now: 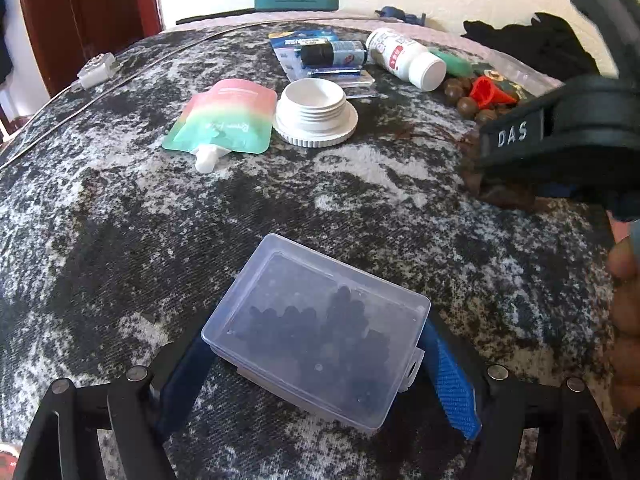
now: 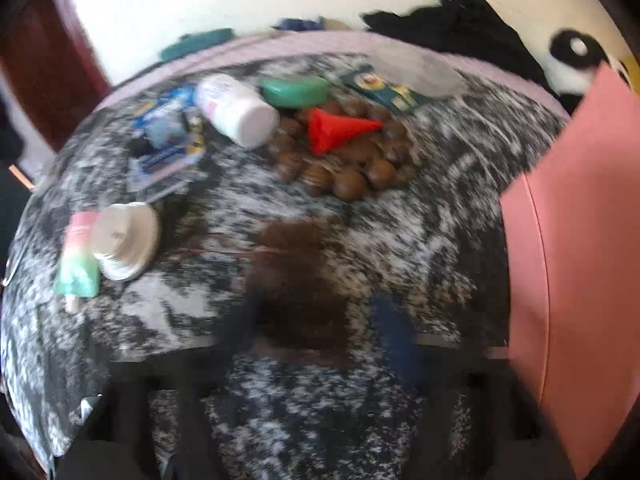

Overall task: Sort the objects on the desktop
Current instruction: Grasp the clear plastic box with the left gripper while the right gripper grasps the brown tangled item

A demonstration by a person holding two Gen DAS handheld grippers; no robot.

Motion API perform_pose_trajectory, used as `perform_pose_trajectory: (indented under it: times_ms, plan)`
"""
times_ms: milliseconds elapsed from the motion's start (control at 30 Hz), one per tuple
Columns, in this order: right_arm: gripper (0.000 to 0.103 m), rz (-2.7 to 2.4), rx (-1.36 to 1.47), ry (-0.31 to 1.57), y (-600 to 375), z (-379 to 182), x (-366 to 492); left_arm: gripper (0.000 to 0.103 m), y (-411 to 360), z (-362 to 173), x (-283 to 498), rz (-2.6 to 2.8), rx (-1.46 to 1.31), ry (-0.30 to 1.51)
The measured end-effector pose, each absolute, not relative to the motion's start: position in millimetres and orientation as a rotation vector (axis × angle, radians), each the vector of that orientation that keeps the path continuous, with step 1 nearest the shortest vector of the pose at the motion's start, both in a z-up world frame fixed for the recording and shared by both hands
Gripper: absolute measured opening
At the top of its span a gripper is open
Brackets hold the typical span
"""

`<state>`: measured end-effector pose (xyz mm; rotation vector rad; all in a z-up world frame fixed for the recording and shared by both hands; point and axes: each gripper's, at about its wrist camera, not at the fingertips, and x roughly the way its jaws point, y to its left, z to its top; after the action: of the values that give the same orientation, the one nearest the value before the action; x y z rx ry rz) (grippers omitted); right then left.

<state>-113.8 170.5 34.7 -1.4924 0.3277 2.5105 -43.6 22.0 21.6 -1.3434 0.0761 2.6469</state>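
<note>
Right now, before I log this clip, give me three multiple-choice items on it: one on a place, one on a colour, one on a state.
1. Where is the clear box?
A. Between the left gripper's fingers
B. On the white bottle
C. Under the pouch

2. What colour is the funnel?
A. Green
B. Red
C. White

3. How does the white bottle lie?
A. Upright, cap off
B. On its side, cap on
C. Upside down inside the box

Answers:
1 A, the blue pads flank the box on both sides in the left wrist view.
2 B, the cone on the brown beads is red in both views.
3 B, it lies flat on the cloth with its white cap towards the camera.
</note>
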Motion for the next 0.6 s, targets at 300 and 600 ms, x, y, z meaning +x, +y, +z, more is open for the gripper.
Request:
perform_pose_trajectory:
  times_ms: [300, 600]
  plan:
    - [0.017, 2.580, -1.510, 0.464, 171, 58, -91, 0.082, 18, 50, -22, 2.702, -1.315, 0.091]
    - [0.011, 2.733, -1.362, 0.539, 163, 132, -34, 0.082, 29, 112, 23, 2.752, -1.173, 0.137]
